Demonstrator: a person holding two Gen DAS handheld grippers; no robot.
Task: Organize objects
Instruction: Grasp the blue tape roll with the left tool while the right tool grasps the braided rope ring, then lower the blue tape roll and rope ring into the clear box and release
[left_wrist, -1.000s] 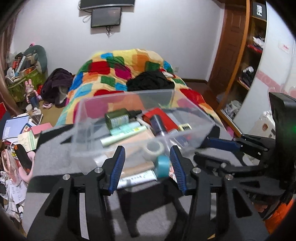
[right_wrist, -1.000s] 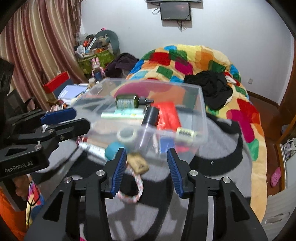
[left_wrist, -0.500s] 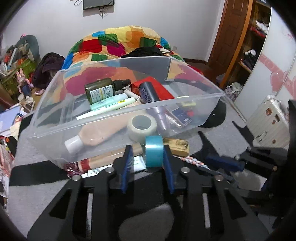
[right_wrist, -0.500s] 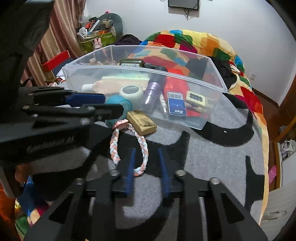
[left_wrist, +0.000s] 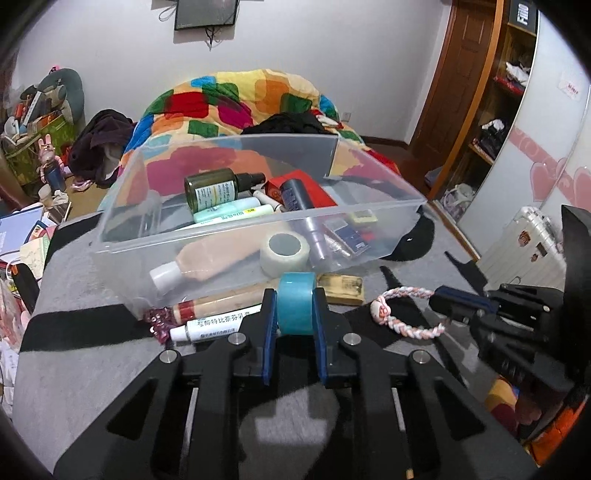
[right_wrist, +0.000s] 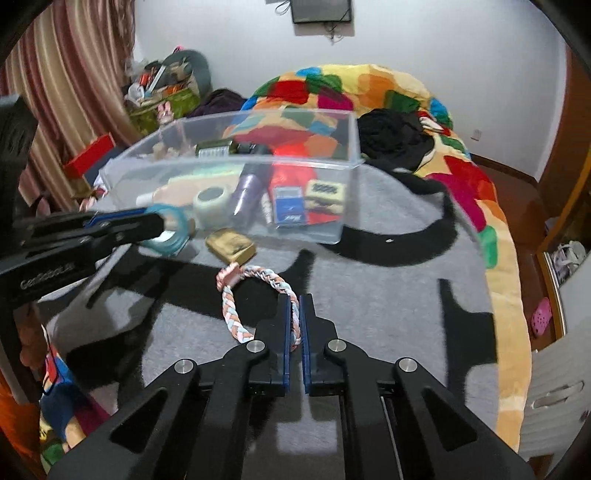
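Both claws now have something in their grip, where a second ago both stood wide apart over the gray-and-black blanket (left_wrist: 92, 354) with nothing between the pads. The left gripper (left_wrist: 295, 314) has closed on the teal roll of tape (left_wrist: 296, 309), which stands on edge squarely between its blue pads and looks lifted a little off the blanket. The right gripper (right_wrist: 294, 325) has narrowed to a slim gap and pinches one strand of the braided pink, white and blue cord bracelet (right_wrist: 236, 317); the rest of the loop hangs out ahead and to the left of its fingers, the pink knot farthest forward.

Directly ahead of the left claw, just beyond the tape, sits the clear plastic storage bin (left_wrist: 388, 206), already holding the olive-green spray bottle (left_wrist: 212, 190), a white roll of tape (left_wrist: 283, 254) pressed against the near wall, a peach-coloured tube (left_wrist: 207, 258) and other small items. Still loose on the blanket are the flat gold-coloured tin (left_wrist: 341, 290), just ahead and right of the left claw, and a white tube with printed text (left_wrist: 218, 323) with a pinkish stick beside it, just to its left against the bin's near wall.

Two pick-ups seem secured at once, so the next job is probably carrying both over the near rim and letting go inside. The bracelet is limp and held by one strand; it may swing or snag on the rim.
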